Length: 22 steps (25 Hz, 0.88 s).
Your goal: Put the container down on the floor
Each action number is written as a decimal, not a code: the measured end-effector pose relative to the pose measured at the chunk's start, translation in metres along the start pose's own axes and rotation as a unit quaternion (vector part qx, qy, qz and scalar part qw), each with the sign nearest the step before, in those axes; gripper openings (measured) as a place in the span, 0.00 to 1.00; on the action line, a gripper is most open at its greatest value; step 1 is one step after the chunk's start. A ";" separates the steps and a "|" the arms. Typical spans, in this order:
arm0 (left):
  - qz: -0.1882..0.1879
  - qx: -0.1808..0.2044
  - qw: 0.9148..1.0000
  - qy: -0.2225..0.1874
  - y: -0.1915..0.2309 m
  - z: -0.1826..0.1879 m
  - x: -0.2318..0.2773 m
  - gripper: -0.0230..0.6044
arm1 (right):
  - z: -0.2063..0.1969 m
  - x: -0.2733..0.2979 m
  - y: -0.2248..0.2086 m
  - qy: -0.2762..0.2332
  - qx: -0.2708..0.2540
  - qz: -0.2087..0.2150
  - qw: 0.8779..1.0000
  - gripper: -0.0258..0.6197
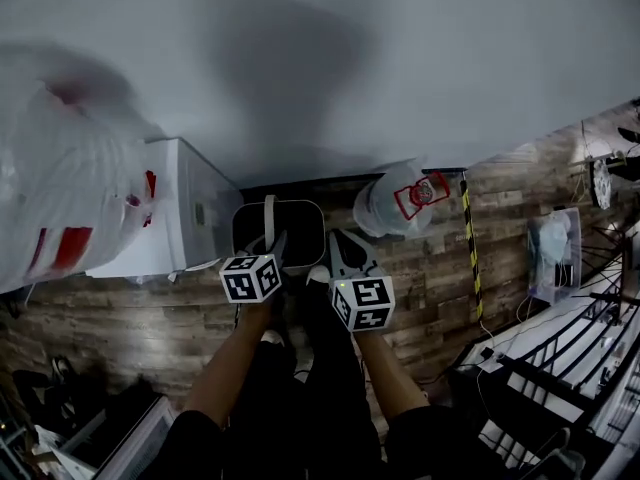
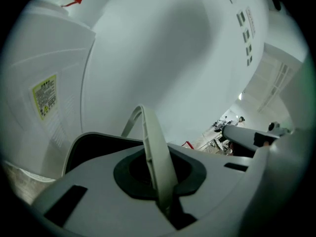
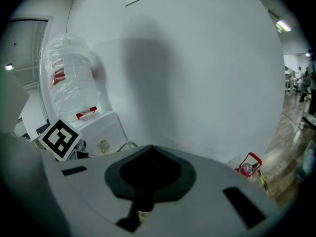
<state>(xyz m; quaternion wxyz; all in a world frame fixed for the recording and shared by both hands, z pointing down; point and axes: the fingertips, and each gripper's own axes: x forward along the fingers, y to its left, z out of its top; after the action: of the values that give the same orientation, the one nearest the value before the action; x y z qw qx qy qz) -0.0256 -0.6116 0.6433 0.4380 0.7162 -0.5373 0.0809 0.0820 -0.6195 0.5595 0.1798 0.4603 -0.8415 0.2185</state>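
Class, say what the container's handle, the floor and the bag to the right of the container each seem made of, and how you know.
Handle: probably moulded plastic, pale grey and matte; a thin, ribbed, arched strip.
Floor: wood or wood-look planks; brown grain and seams show.
Bag: thin translucent plastic film; it crinkles and shines.

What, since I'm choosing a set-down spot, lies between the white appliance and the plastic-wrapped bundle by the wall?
The container, its handle clamped in the left gripper, over wood floor; the head view shows it.
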 end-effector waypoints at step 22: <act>-0.005 0.000 1.000 -0.016 0.129 -0.088 0.145 0.08 | -0.105 0.135 -0.014 -0.055 -0.068 0.021 0.996 0.06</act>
<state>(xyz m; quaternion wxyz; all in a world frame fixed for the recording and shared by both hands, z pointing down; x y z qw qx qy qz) -0.0436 -0.6551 0.8510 0.4297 0.7201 -0.5407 0.0671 0.0361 -0.6641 0.7188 0.1594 0.4406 -0.8725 0.1384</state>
